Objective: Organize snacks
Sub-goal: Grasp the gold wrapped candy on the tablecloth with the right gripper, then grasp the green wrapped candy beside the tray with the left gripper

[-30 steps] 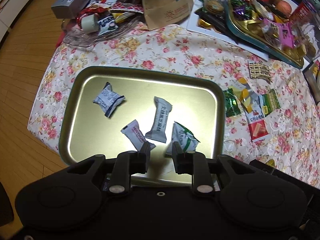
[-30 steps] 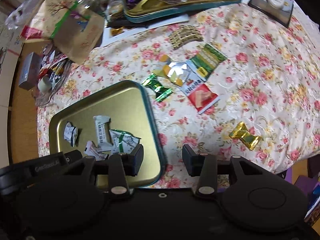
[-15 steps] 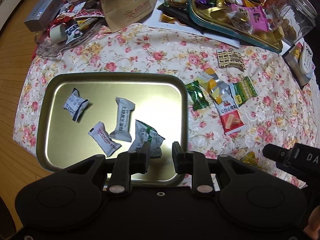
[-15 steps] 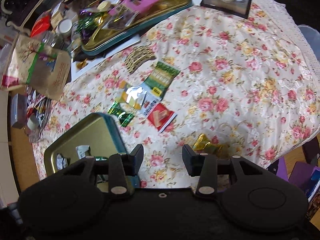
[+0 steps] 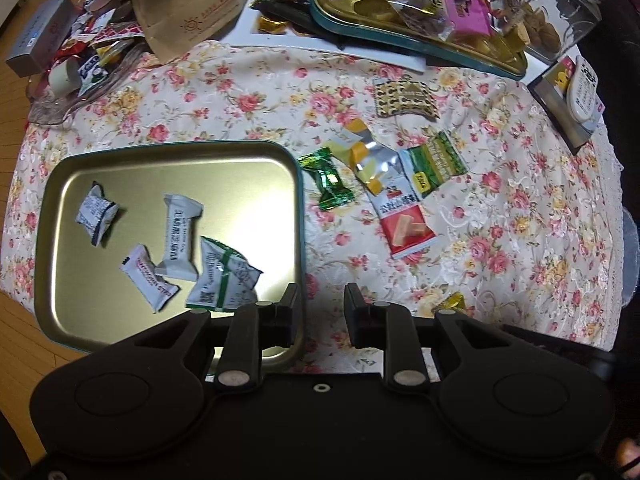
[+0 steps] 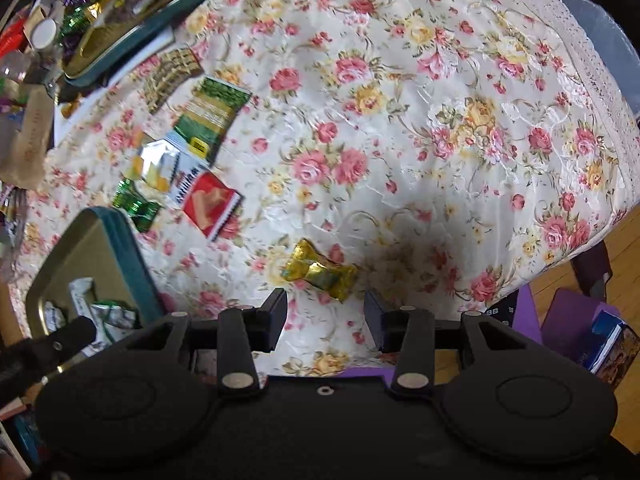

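While pointing down over the flowered tablecloth [image 5: 248, 92], left gripper [image 5: 320, 310] released, jaws parted with nothing between them, hanging just past the right rim of the gold tray [image 5: 52, 208]. Inside that tray, four white-wrapped snacks: one [image 5: 96, 214] alone near the left side, and a tall one [image 5: 180, 240], a slanted one [image 5: 150, 284] and a green-striped one [image 5: 222, 280] close together nearer the gripper. Just beside the tray on the cloth, a green foil candy [image 5: 328, 184], then a yellow and silver wrapper [image 5: 366, 158], a red and white packet [image 5: 404, 220] and a green packet [image 5: 434, 162] overlapping in a loose cluster. Right gripper [image 6: 326, 318] likewise released and empty, jaws apart above a gold foil candy [image 6: 320, 270] lying alone on the cloth, well apart from the cluster. Farther back, a second tray [image 5: 400, 44] heaped with sweets.
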The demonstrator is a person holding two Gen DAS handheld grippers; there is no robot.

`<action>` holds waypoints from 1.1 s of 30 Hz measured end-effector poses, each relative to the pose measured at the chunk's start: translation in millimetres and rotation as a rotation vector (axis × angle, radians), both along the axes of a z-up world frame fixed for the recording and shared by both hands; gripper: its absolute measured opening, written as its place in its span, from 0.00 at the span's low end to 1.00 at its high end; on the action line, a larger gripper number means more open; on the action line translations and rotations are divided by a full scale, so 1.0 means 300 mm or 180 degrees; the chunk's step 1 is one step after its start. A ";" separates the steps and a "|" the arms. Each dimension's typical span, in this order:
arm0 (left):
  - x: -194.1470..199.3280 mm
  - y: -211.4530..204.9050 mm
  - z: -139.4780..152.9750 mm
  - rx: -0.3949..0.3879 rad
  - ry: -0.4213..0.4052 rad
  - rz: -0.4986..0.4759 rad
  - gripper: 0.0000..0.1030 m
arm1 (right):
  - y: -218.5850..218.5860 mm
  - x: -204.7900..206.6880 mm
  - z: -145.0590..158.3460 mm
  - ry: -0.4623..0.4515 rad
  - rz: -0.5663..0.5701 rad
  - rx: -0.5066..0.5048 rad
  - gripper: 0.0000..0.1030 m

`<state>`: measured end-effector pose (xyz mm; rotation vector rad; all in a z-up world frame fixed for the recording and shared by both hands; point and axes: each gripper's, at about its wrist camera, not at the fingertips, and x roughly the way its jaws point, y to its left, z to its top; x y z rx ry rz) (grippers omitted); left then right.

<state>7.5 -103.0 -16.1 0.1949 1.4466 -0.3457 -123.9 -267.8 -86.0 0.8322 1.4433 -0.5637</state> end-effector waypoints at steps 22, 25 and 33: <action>0.129 -0.018 -0.011 -0.0060 0.0039 0.0231 0.32 | 0.149 0.128 -0.149 0.0194 0.1319 -0.0509 0.17; 0.140 -0.030 -0.018 -0.0064 0.0040 0.0228 0.32 | 0.113 0.149 -0.124 0.0135 0.1179 -0.0453 0.17; 0.175 -0.052 -0.024 -0.0078 -0.0059 0.0258 0.32 | -0.027 0.194 0.023 -0.0277 0.0539 -0.0214 0.17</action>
